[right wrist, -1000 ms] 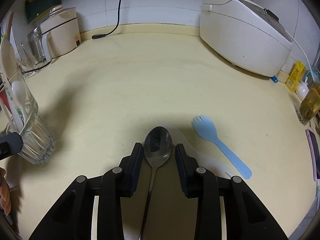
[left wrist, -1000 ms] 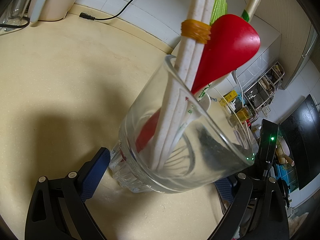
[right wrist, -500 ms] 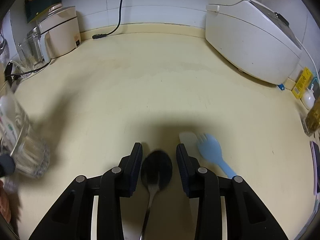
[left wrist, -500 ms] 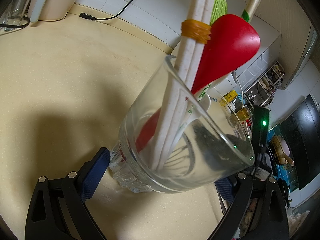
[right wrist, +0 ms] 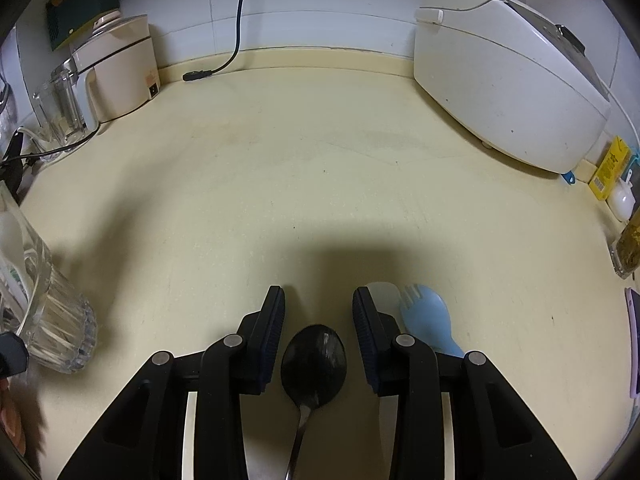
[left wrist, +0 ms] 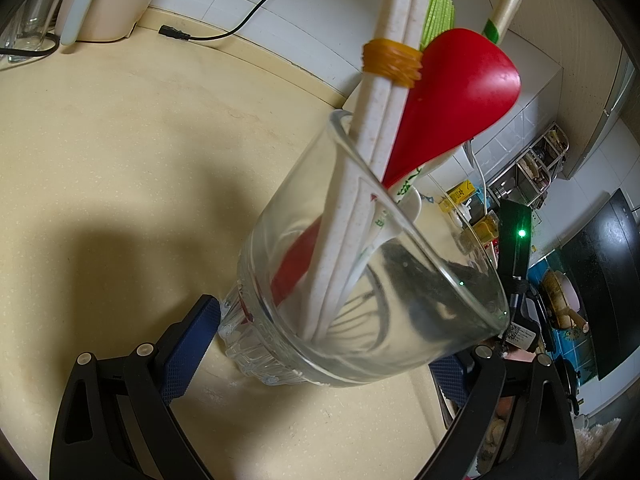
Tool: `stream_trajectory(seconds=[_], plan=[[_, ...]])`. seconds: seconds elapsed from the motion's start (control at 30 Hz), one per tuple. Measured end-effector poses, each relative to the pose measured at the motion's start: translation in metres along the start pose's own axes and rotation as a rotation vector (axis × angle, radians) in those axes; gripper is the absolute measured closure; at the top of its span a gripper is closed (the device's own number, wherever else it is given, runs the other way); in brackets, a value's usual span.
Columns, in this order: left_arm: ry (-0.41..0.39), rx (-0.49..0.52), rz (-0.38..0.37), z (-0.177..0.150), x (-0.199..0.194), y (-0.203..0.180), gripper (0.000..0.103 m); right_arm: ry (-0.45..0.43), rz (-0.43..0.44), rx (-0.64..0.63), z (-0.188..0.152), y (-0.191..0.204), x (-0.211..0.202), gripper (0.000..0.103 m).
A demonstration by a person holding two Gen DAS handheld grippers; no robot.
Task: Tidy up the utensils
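My left gripper [left wrist: 324, 344] is shut on a clear glass tumbler [left wrist: 360, 280] standing on the beige counter. The glass holds a red spatula [left wrist: 452, 100], white chopsticks [left wrist: 384, 80] bound with a rubber band, and a white spoon. In the right wrist view the glass [right wrist: 44, 312] sits at the far left. My right gripper [right wrist: 318, 300] is open, low over a metal spoon [right wrist: 314, 360] that lies between its fingers on the counter. A blue spork [right wrist: 430, 320] and a pale utensil [right wrist: 382, 294] lie just right of the right finger.
A white rice cooker [right wrist: 512, 76] stands at the back right. A cream appliance [right wrist: 120, 68], glass jars [right wrist: 60, 100] and a loose power cord plug [right wrist: 198, 76] are at the back left. A yellow box [right wrist: 610, 168] and jar [right wrist: 628, 248] line the right edge.
My right gripper has moved forward along the metal spoon, so the bowl now lies nearer the camera between its fingers. The left gripper and glass have not moved.
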State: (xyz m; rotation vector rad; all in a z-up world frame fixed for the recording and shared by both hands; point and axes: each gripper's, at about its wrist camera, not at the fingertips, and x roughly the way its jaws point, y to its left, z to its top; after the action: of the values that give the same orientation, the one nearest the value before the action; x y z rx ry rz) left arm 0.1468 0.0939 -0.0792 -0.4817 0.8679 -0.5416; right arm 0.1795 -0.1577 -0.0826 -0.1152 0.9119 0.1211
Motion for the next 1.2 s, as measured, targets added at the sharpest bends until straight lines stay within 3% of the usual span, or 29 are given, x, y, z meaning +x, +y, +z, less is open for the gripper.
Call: stream_trajectory(seconds=[0.47,0.77,1.07,1.13,1.2], plan=[[0.000,0.000,0.000,0.000,0.000,0.000,0.006,0.000,0.023,-0.019,-0.019,-0.007,-0.016,0.067],[0.000,0.000,0.000,0.000,0.000,0.000,0.006,-0.029,0.020,-0.037,-0.034,-0.005,-0.026,0.062],[0.000,0.000,0.000,0.001,0.000,0.000,0.006,-0.014,0.023,-0.038,-0.028,0.000,-0.024,0.061],[0.000,0.000,0.000,0.001,0.000,0.000,0.006,-0.011,0.023,-0.045,-0.027,0.001,-0.023,0.062],[0.000,0.000,0.000,0.001,0.000,0.000,0.006,-0.013,0.038,-0.058,-0.027,0.002,-0.022,0.072]])
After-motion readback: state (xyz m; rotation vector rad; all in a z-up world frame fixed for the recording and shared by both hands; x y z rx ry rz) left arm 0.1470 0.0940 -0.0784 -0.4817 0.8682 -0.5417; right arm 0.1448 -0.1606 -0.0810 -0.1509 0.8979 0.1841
